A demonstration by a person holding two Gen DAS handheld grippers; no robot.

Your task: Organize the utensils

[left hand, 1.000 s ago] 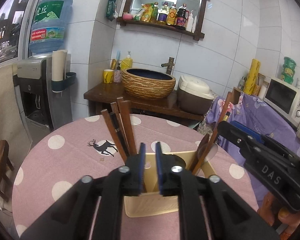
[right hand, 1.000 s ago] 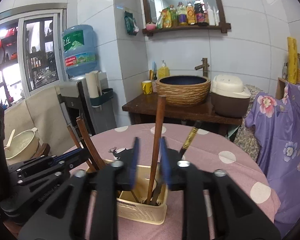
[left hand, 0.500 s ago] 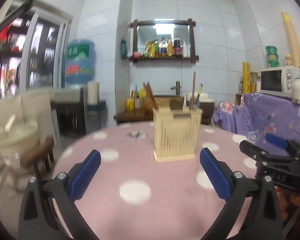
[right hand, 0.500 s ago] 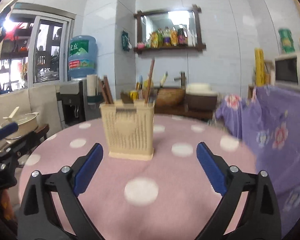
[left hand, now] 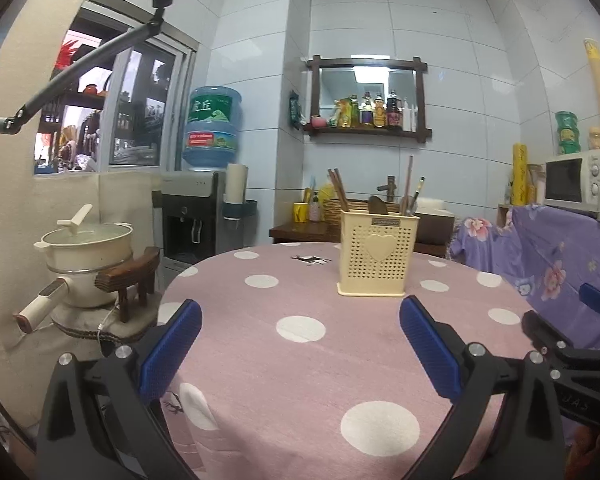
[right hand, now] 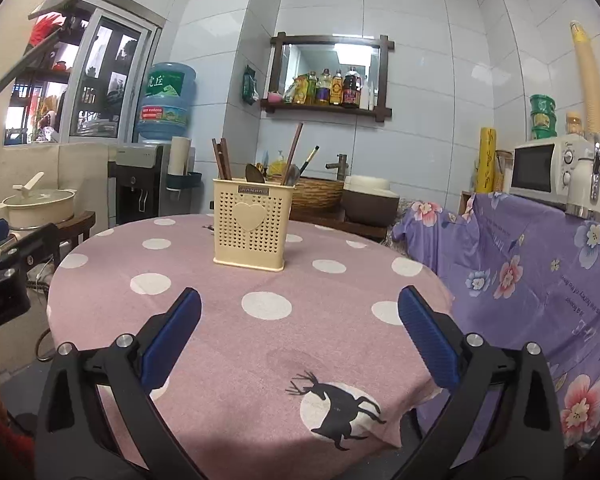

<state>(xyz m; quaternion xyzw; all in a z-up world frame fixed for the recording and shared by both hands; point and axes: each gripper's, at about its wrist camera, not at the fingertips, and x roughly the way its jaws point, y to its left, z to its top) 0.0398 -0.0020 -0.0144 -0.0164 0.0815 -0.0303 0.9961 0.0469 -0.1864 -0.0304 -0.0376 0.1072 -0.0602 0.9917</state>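
We hold both grippers' fingers spread, empty | risk: a reaching arm tips the cream perforated plastic utensil caddy [right hand: 252, 226], scattering wooden chopsticks [right hand: 221, 158] across the pink polka-dot worktop [right hand: 260, 340]

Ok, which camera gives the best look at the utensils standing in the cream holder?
The right wrist view: the utensil holder sits nearer and larger, with chopsticks and spoon clearly separated above its rim. The left wrist view shows the same holder smaller, utensils merging with background clutter.

Left gripper [left hand: 300, 330], right gripper [right hand: 300, 320]: blk frames, blue ribbed pads, silver screws.
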